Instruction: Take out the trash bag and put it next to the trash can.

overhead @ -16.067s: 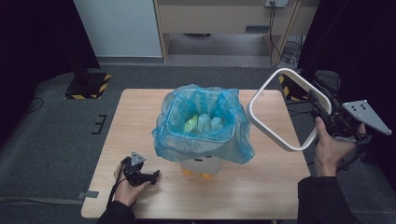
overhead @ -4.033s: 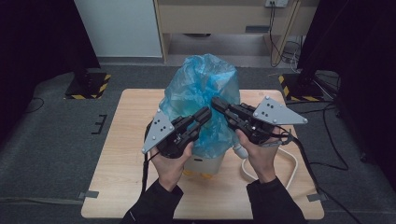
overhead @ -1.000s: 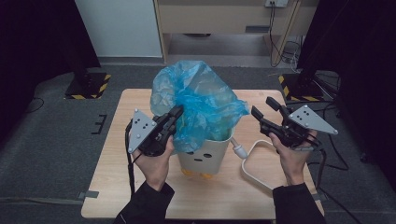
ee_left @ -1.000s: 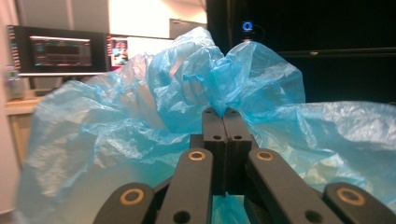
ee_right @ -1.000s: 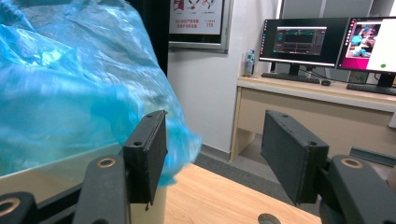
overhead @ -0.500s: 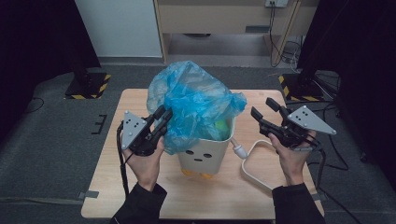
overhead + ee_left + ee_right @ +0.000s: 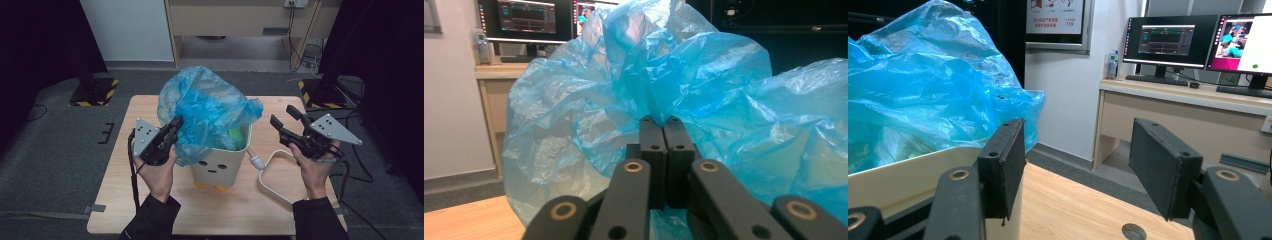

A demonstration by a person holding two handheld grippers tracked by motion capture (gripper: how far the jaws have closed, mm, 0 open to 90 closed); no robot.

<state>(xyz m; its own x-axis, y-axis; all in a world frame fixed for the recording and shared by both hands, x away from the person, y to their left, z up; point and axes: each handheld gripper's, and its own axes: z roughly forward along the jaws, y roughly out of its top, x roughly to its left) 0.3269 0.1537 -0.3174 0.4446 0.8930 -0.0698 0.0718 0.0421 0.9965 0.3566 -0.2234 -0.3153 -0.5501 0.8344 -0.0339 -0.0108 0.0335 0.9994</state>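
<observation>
A white bin [image 7: 220,167] with a small face stands mid-table, and a crumpled blue bag [image 7: 210,110] bulges out of it. Something green [image 7: 235,135] shows inside at the bin's right rim. My left gripper [image 7: 176,124] is at the bag's left side; its jaws have just been closing and now stand shut on a fold of the blue bag [image 7: 674,75], seen at the left gripper [image 7: 659,122] tips. My right gripper [image 7: 282,115] is held open to the right of the bin, clear of the bag. In the right gripper view the gripper [image 7: 1078,135] has nothing between its pads; the bag [image 7: 923,85] and bin rim [image 7: 908,167] lie to its left.
A white ring-shaped lid frame [image 7: 272,172] lies on the wooden table [image 7: 140,200] right of the bin, under my right hand. Cables trail from both grippers. A desk with monitors [image 7: 1168,40] stands beyond the table.
The left gripper has shifted slightly left with the bag, which has pulled away from the bin's right rim so green contents show. The right hand has stayed where it was.
</observation>
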